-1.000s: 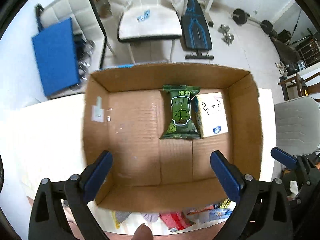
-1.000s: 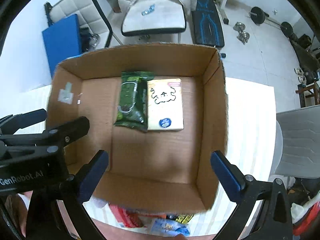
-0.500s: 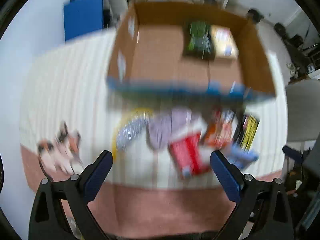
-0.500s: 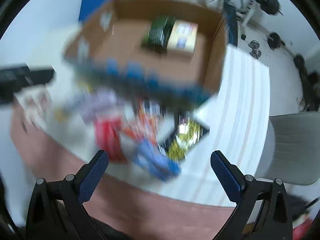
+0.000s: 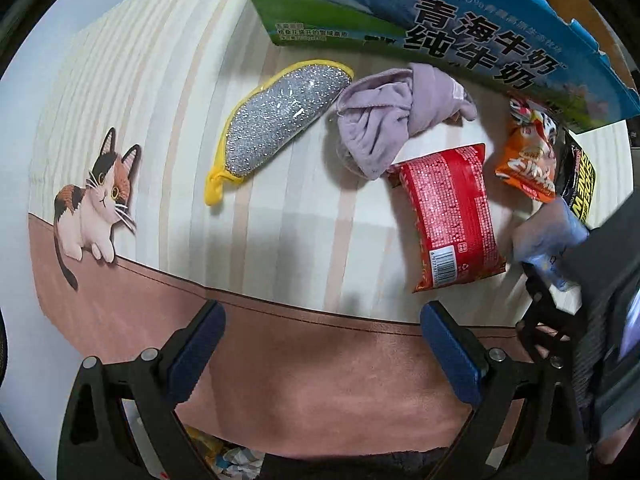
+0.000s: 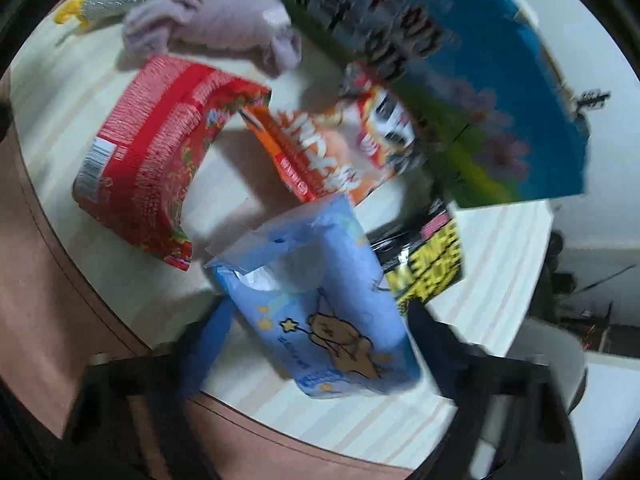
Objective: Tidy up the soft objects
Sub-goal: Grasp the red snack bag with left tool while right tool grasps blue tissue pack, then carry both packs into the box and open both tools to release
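Several soft items lie on the striped table mat before the box (image 5: 440, 20). A silver scrub pad with yellow trim (image 5: 276, 116), a crumpled lilac cloth (image 5: 396, 120), a red packet (image 5: 448, 216) and an orange snack packet (image 5: 528, 156) show in the left wrist view. My left gripper (image 5: 324, 344) is open and empty over the near pink edge. My right gripper (image 6: 320, 356) is open around a light blue tissue pack (image 6: 324, 312), jaws on either side; this view is blurred. The red packet (image 6: 160, 152) lies left of it.
A black and yellow packet (image 6: 428, 264) lies by the box corner, right of the tissue pack. The blue and green printed box wall (image 6: 480, 80) rises behind the items. A cat picture (image 5: 92, 200) is printed on the mat at the left.
Both grippers have swung back and down from over the open box to the items in front of it. The right gripper now straddles the blue tissue pack.
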`<state>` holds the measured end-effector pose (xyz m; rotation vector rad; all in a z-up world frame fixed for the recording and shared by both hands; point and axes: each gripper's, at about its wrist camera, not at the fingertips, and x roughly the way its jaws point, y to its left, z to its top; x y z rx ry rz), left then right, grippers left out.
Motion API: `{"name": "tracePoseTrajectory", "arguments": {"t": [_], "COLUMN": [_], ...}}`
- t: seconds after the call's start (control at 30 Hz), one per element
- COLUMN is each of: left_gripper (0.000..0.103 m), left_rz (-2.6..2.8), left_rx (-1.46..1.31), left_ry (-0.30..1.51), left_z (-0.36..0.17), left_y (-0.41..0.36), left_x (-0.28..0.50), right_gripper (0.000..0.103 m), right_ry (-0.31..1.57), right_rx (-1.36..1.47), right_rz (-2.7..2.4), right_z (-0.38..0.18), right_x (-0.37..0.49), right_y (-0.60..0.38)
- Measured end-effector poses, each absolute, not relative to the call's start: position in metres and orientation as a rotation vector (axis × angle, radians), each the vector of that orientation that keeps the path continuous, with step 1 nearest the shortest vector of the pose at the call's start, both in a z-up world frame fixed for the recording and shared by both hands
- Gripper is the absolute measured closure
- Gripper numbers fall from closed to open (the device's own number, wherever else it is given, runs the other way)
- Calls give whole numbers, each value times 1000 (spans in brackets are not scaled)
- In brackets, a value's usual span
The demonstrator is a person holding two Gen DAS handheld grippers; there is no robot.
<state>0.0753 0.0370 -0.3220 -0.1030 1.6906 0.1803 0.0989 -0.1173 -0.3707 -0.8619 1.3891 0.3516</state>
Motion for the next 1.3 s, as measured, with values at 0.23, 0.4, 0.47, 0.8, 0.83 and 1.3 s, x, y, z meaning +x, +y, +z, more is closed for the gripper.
{"name": "tracePoseTrajectory", "arguments": {"t": [0.23,0.4,0.47,0.8,0.83,1.3], "left_gripper": [3,3,3,57,57,57], "left_rz": [109,40,19,12,10,19], "left_rx": [-112,-174,-205,-102,-91,-91], "left_ry": [1697,1751,1785,1807,1814,1824], "left_z": [-322,-342,-356,-383,-382,-371], "left_y": [17,-5,-14,-42,-42,-60], "left_x": [94,119,129,123,115,94], "right_gripper": [59,58,45,18,18,18], "right_ry": [1800,1871,1861,1742,1747,1792], "right_rx": [-13,271,297,126,101,105], "right_rz": [286,225,194,150,152,106], "right_z": [-364,-368,-367,-328,-328,-357], "right_x": [143,137,136,121,119,100], "right_y": [-206,-264,-279,-285,-282,-266]}}
